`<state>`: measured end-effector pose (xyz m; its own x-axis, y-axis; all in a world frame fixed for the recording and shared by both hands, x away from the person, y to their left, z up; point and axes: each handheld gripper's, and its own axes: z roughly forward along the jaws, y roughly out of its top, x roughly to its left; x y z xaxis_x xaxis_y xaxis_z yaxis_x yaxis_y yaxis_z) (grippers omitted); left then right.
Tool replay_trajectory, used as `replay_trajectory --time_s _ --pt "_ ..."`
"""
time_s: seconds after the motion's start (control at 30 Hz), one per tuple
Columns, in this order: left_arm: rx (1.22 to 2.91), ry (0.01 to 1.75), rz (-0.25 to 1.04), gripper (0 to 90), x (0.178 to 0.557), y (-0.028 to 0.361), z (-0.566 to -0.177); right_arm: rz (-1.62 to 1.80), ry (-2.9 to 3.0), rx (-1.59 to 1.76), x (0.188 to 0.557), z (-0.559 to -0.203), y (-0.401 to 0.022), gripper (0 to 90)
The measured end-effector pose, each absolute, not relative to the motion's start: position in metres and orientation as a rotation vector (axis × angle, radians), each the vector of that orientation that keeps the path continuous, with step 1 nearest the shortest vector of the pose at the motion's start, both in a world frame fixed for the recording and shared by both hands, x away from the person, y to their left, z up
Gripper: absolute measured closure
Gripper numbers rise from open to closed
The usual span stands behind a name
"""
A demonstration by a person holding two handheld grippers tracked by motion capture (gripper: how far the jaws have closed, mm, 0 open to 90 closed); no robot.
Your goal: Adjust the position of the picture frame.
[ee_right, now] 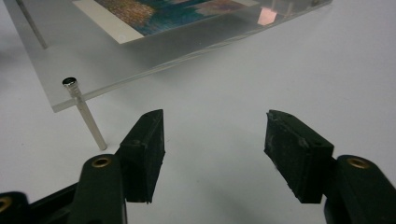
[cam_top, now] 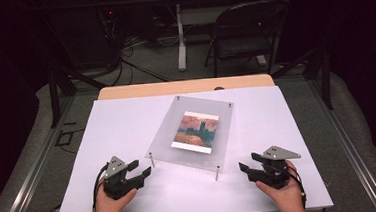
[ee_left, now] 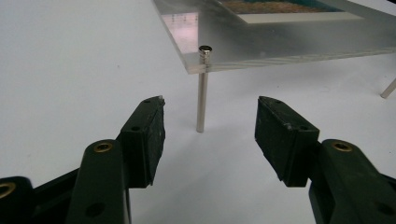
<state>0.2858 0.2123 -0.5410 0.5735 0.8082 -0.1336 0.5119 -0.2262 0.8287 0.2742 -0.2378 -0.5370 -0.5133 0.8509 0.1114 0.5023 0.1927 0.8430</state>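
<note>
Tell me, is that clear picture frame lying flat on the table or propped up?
Propped up: the clear frame stands on thin metal legs above the table.

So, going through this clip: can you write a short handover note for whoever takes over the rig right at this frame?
Left tongs: open, nothing between them, aimed at the near-left metal leg of the clear acrylic frame, not touching it.
Right tongs: open, empty, just short of the near-right leg.
Frame: stands on its metal legs mid-table on the white board, turned at an angle, with the printed picture sandwiched inside.
Done: both hands are lined up at the near corners.
Left: nothing is gripped yet; a hold on the frame, probably at its near corners or legs, is still to come.
</note>
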Motion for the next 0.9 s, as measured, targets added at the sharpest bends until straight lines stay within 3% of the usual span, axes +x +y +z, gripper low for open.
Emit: replay_trajectory --time_s 0.33,0.5,0.9 --pt "1.908 1.041 0.393 46.3 0.293 0.199 -0.542 1.219 2.095 1.27 0.268 -0.535 -0.24 44.9" --pt "1.93 1.041 0.378 54.4 0.297 0.191 -0.544 1.241 2.094 1.295 0.268 -0.536 -0.244 49.6" --pt "1.976 1.086 0.405 68.0 0.3 0.181 -0.544 1.243 2.116 1.24 0.265 -0.536 -0.235 51.4"
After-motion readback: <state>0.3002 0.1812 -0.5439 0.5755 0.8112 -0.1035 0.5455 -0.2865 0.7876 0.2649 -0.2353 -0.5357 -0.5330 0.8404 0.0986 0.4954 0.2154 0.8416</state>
